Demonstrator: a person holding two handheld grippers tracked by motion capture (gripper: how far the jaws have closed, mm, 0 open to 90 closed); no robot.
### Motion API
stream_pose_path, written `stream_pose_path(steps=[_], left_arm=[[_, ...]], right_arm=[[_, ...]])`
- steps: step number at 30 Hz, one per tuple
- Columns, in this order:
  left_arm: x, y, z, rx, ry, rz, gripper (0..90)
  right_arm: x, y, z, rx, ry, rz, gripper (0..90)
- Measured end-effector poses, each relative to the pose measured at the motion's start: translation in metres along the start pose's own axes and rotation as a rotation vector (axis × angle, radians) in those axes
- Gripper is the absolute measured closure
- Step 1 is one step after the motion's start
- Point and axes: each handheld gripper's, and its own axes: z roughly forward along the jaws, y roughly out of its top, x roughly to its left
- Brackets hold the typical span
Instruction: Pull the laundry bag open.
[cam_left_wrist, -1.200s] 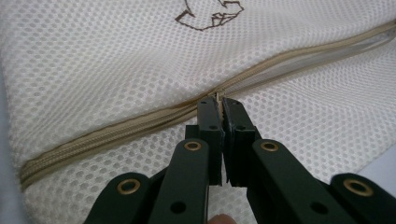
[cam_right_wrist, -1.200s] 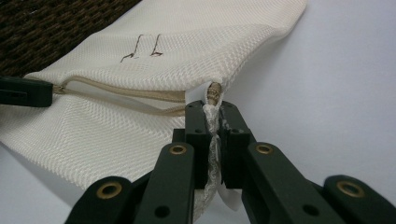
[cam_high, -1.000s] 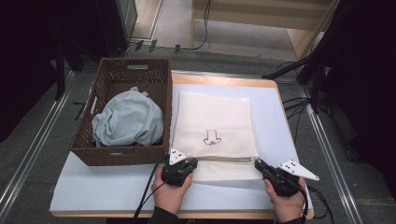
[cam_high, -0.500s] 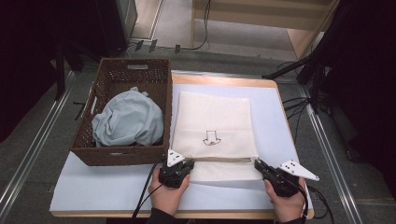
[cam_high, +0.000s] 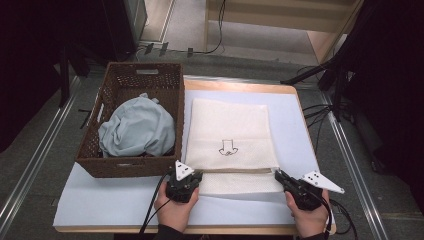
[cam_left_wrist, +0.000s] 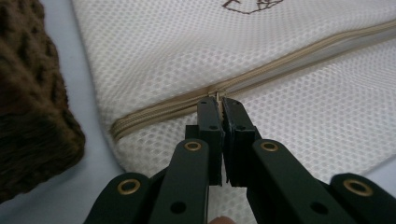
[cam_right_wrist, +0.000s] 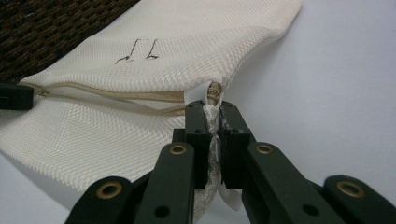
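1. We are working on a white mesh laundry bag (cam_high: 230, 135) lying flat on the pale blue table cover (cam_high: 105, 200), just beside a brown wicker basket (cam_high: 135, 80) that holds a crumpled light blue cloth (cam_high: 135, 125).
2. We are holding the left gripper (cam_left_wrist: 219, 105) with its jaws pressed together on the zipper pull (cam_left_wrist: 217, 94), which sits on the tan zipper (cam_left_wrist: 299, 53) near the bag's left edge. The zipper is running across the near part of the bag.
3. We are holding the right gripper (cam_right_wrist: 212, 108) with its jaws clamped on the bag's right corner (cam_right_wrist: 212, 95), where a fold of mesh and a white tab are pinched between them.
4. We are judging the step in hand to be opening the zipper: the teeth appear parted from the right corner to the pull, and closed on the short run left of it.
5. We are keeping the right gripper anchored and pulling gently outward, so the zipper line is staying taut and straight.
6. We are drawing the left gripper along the zipper line, low and parallel to the table, not upward, so the pull is not slipping from the jaws.
7. We are watching for mesh bunching ahead of the slider; if it gathers, we are easing off and re-tensioning.
8. We are keeping the left gripper's cable (cam_high: 152, 207) clear of the basket's near wall.
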Motion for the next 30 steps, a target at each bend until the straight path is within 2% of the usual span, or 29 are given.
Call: stream_pose_path(steps=[4,6,9,13,15,18,21,30], left_arm=[[0.003,-0.001,-0.003,0.000,0.006,0.004,87.8],[0.003,-0.002,-0.004,-0.004,0.033,0.009,87.8],[0.008,-0.003,-0.008,-0.010,0.028,-0.011,87.8],[0.010,-0.004,-0.011,-0.016,0.039,-0.011,87.8],[0.012,-0.005,-0.013,-0.019,0.025,-0.021,87.8],[0.012,-0.005,-0.015,-0.020,0.040,-0.013,87.8],[0.014,-0.005,-0.017,-0.022,0.028,-0.021,87.8],[0.018,-0.005,-0.024,-0.037,0.027,-0.026,87.8]], right_arm=[[0.000,0.000,0.000,0.000,0.002,0.002,85.1],[0.002,0.000,0.000,0.004,-0.002,0.003,85.1],[0.000,0.000,0.000,-0.001,-0.004,0.003,85.1],[0.000,0.000,0.001,0.001,-0.003,0.003,85.1],[0.000,0.000,0.000,0.001,-0.001,0.006,85.1],[0.000,0.000,0.001,0.002,-0.001,0.001,85.1],[0.000,0.000,0.000,0.000,0.002,0.007,85.1],[0.003,0.000,0.003,0.008,0.008,-0.001,85.1]])
